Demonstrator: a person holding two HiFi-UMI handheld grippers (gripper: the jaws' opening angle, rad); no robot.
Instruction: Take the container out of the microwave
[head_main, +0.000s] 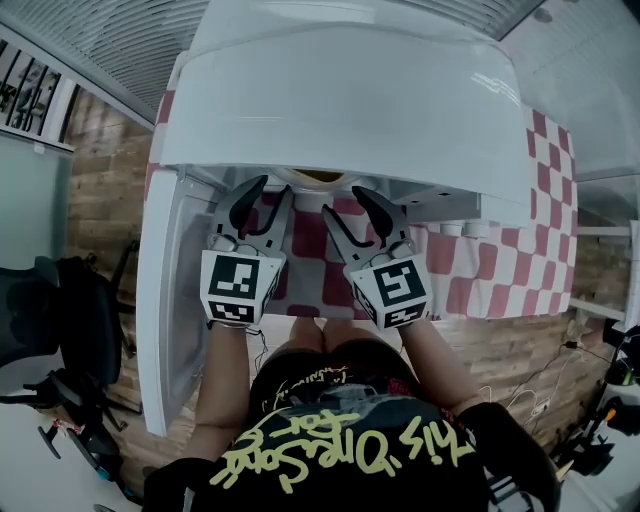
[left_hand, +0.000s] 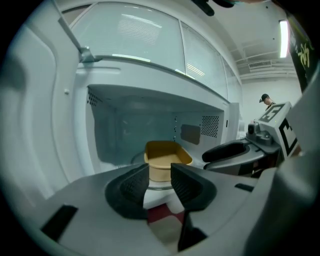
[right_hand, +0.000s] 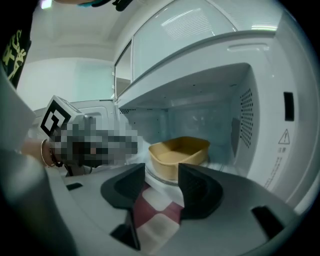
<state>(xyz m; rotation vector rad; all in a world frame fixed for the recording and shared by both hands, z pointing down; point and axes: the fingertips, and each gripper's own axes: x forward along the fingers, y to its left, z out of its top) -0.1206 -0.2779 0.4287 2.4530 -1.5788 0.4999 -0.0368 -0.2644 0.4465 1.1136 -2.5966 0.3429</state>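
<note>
Jaws of both grippers are seen apart, w/ nothing clamped: on the left gripper (left_hand: 160, 172) the ribbed pads stand a modest gap apart, on the right gripper (right_hand: 161, 175) a wider one. Through each gap only the container and checked cloth (right_hand: 150, 210) are seen, beyond the tips and untouched. The container (left_hand: 167, 152), a yellow-tan open tub w/ rounded corners, is upright and appears empty. It is located inside the microwave (head_main: 340, 100), approx. mid-cavity, resting on a clear round plate (right_hand: 150, 167). The microwave door (head_main: 165, 300) is swung fully open to the left in the head view. In that view both grippers are held side by side at the cavity mouth, tips pointing inward and angled toward each other, left and right apart from one another. Only a sliver of the container is visible there, under the front edge of the microwave top. A marker cube is carried on each gripper body, left cube (head_main: 238, 288) and right cube (head_main: 393, 290), w/ the person's forearms behind them. The microwave is set on a red-and-white checked cloth over a wood-pattern table (head_main: 520, 345). Perforated vent panels are noted on the cavity side wall (right_hand: 245, 117). A dark chair (head_main: 60, 320) is seen at the left of the head view.
</note>
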